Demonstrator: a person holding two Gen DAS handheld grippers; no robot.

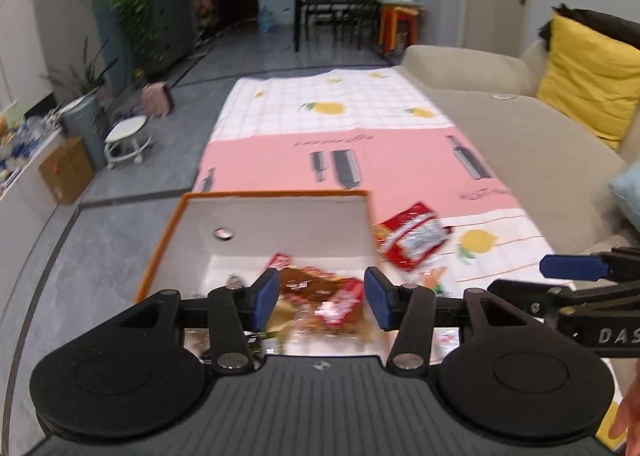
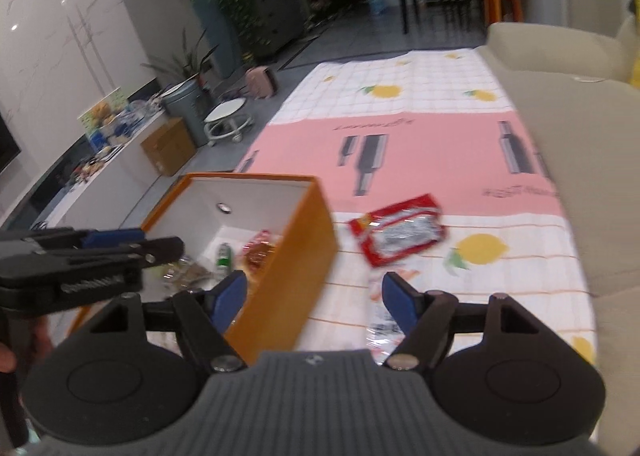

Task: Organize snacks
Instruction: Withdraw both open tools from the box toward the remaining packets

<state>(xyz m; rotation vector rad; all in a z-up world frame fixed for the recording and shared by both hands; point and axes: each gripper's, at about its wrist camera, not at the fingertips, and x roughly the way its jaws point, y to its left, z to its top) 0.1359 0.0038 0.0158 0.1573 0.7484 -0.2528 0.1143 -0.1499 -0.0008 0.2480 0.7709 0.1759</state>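
An orange box (image 1: 160, 252) with a white inside stands on the patterned cloth; it also shows in the right wrist view (image 2: 296, 260). Several snack packets (image 1: 320, 292) lie inside it (image 2: 260, 252). My left gripper (image 1: 322, 296) is open above the box, with nothing between its blue pads. A red snack packet (image 1: 412, 236) lies on the cloth right of the box, also seen in the right wrist view (image 2: 400, 236). A clear packet (image 2: 380, 324) lies nearer. My right gripper (image 2: 316, 302) is open and empty, over the box's right wall and the cloth.
A beige sofa (image 1: 520, 135) with a yellow cushion (image 1: 588, 79) runs along the right. The pink and lemon-print cloth (image 1: 360, 159) stretches ahead. A white stool (image 1: 126, 139), a bin and a cardboard box (image 1: 66, 169) stand on the floor at left.
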